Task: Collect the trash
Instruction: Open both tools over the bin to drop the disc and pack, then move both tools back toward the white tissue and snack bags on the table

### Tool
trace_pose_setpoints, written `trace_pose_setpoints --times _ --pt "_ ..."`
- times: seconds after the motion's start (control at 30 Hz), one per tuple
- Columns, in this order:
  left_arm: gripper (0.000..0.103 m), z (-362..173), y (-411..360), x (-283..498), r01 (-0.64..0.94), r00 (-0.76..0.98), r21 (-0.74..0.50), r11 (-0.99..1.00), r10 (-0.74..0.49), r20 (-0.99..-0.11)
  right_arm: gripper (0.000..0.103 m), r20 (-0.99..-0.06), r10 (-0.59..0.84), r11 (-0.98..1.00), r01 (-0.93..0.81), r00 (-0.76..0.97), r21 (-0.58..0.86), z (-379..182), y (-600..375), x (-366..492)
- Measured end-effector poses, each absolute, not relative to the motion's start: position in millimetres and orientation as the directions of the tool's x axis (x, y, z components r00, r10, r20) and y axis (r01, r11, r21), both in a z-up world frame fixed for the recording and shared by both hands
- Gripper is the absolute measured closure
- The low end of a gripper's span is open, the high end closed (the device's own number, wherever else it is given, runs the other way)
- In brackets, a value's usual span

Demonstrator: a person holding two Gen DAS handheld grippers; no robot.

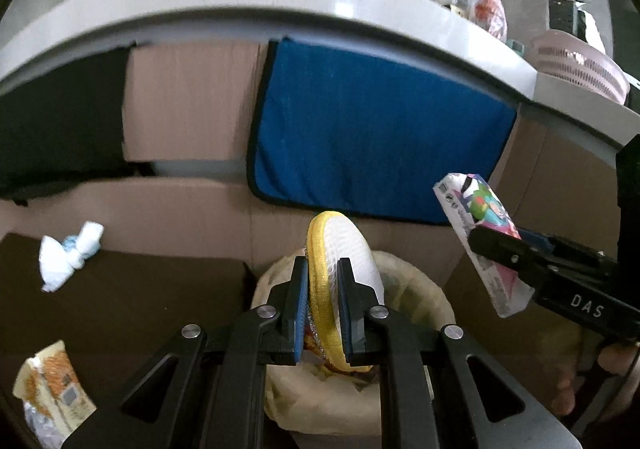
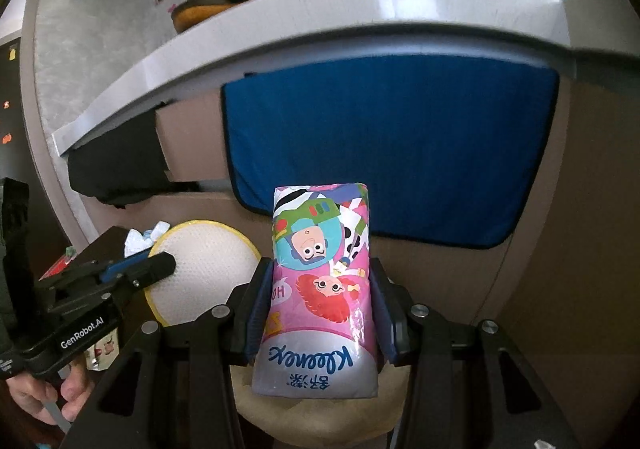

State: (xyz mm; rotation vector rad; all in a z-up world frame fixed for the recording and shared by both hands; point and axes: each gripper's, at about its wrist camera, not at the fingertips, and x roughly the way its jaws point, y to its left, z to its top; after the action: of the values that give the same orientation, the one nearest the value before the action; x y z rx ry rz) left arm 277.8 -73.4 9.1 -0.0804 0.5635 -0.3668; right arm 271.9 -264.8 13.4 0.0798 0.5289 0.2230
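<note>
The left gripper (image 1: 323, 301) pinches a round yellow-rimmed white mesh pad (image 1: 340, 273) edge-on above the bag-lined bin (image 1: 424, 289), ready to drop; at three o'clock, the right gripper (image 2: 320, 309) clamps a cartoon-printed tissue pack (image 2: 320, 289).

Left gripper (image 1: 323, 299) and right gripper (image 2: 322, 307) both clamped, angled downward
</note>
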Motion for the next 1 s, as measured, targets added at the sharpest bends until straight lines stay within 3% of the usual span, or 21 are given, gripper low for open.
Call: trace_pose_setpoints --times 0.17,0.23,0.27,0.33,0.37,0.53,0.77,1.0 --pt "0.089 -2.4 -73.0 294.0 0.324 0.754 -0.219 0.92 -0.391 -0.529 0.059 -0.521 0.221 0.975 -0.175 0.825 0.136 3.0 -264.8 286.8" --pt "0.084 -9.7 -68.8 304.2 0.342 0.71 -0.291 0.893 -0.449 -0.543 0.055 -0.528 0.22 0.975 -0.167 0.82 0.146 -1.8 -266.3 291.3" --pt "0.081 -13.2 -66.6 308.6 0.347 0.69 -0.316 0.883 -0.469 -0.552 0.054 -0.532 0.219 0.975 -0.159 0.818 0.157 -5.6 -268.6 293.9" --pt "0.055 -18.2 -58.0 315.3 0.35 0.663 -0.356 0.867 -0.497 -0.559 0.049 -0.545 0.227 0.971 -0.141 0.807 0.195 -15.0 -274.6 300.7" --pt "0.053 -19.8 -51.8 317.5 0.345 0.657 -0.377 0.859 -0.508 -0.557 0.047 -0.551 0.231 0.968 -0.133 0.802 0.212 -18.6 -276.3 305.0" --pt "0.053 -18.4 -12.8 321.2 0.275 0.68 -0.388 0.88 -0.463 -0.569 0.043 -0.586 0.226 0.966 -0.102 0.778 0.238 -33.6 -274.5 314.4" --pt "0.053 -18.3 76.2 315.0 0.103 0.768 -0.282 0.954 -0.256 -0.587 0.043 -0.581 0.235 0.971 -0.156 0.78 0.183 -30.4 -241.6 313.1" --pt "0.053 -35.4 203.0 342.8 -0.117 0.796 -0.305 0.945 -0.095 -0.598 0.043 -0.533 0.3 0.954 -0.242 0.791 0.178 -27.9 -197.7 303.9"
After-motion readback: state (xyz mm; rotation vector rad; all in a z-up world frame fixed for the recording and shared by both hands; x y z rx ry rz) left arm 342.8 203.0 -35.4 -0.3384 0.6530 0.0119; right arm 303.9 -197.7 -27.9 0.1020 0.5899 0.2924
